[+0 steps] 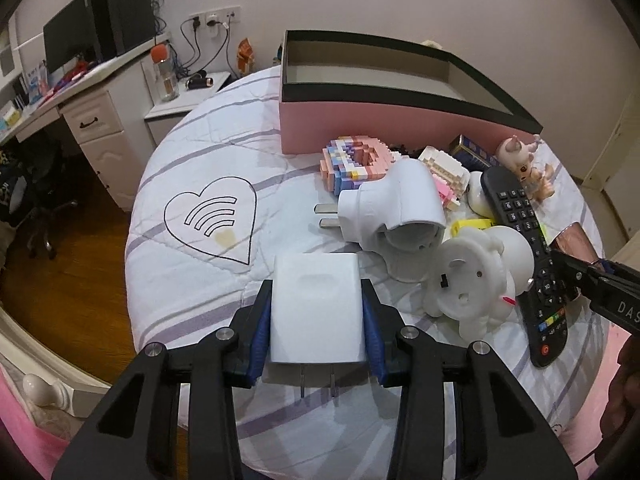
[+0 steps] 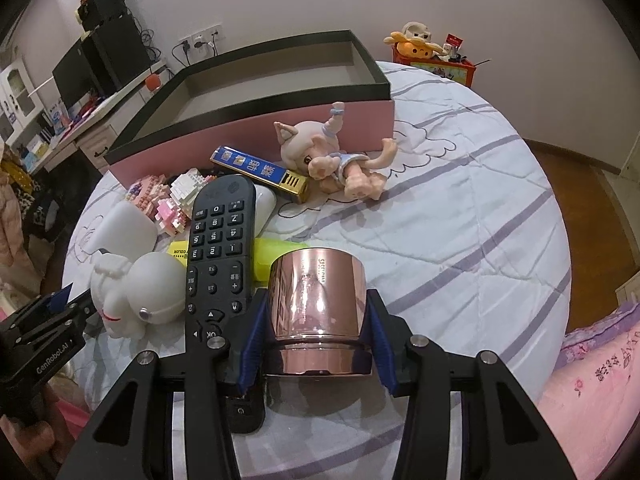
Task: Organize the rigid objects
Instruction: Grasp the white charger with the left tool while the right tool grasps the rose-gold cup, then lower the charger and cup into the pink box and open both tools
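My left gripper (image 1: 318,304) is shut on a white charger block (image 1: 316,304), prongs pointing back at the camera, just above the bedspread. My right gripper (image 2: 316,312) is shut on a shiny rose-gold cylinder (image 2: 316,300); it also shows at the right edge of the left wrist view (image 1: 572,244). An open pink box with a black rim (image 1: 400,96) (image 2: 256,120) stands at the far side of the bed. In front of it lies a pile: a black remote (image 2: 220,256) (image 1: 524,256), a white astronaut figure (image 2: 136,292) (image 1: 476,280), a white plug adapter (image 1: 396,208).
Also in the pile are pink brick models (image 1: 356,160) (image 2: 172,196), a blue and gold box (image 2: 260,172), a pig-girl doll (image 2: 332,160) and a yellow item (image 2: 276,256). A desk with monitor (image 1: 76,40) stands at the left. The bed edge drops to wood floor (image 1: 72,264).
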Tool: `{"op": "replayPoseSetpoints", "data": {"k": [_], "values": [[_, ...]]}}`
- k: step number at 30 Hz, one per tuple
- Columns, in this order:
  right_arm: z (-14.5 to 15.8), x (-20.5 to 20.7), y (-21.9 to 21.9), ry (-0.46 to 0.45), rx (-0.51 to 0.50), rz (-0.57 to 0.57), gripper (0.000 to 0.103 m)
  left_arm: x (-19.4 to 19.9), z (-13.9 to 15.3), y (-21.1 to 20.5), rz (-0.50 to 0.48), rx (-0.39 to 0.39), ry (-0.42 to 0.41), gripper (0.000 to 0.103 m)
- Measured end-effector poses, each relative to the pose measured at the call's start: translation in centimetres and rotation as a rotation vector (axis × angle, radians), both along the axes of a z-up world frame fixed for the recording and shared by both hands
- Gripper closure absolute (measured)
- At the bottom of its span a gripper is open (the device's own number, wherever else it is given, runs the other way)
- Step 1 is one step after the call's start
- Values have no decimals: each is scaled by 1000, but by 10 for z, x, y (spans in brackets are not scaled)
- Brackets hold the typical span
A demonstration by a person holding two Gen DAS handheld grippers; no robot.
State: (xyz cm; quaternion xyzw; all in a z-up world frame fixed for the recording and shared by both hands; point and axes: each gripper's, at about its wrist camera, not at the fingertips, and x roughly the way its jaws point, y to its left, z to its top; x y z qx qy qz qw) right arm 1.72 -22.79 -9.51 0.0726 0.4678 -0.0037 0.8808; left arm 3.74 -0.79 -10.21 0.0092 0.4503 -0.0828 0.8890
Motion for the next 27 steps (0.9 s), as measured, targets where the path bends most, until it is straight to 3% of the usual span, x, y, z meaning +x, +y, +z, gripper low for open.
{"op": "replayPoseSetpoints", "data": {"k": [6,13,22,27], "values": [[8,-4,-6,-11,25,-11,56,-3,13,2,-8,-13,-20,63],[34,2,1,-54,41,26,56,7,49,7,-11,-34,-60,63],[80,53,13,-147,25,94,56,53,96,2,-37,-74,-136,63],[98,103,12,-171,28,112,56,102,114,-18,-71,-79,-167,63]]}}
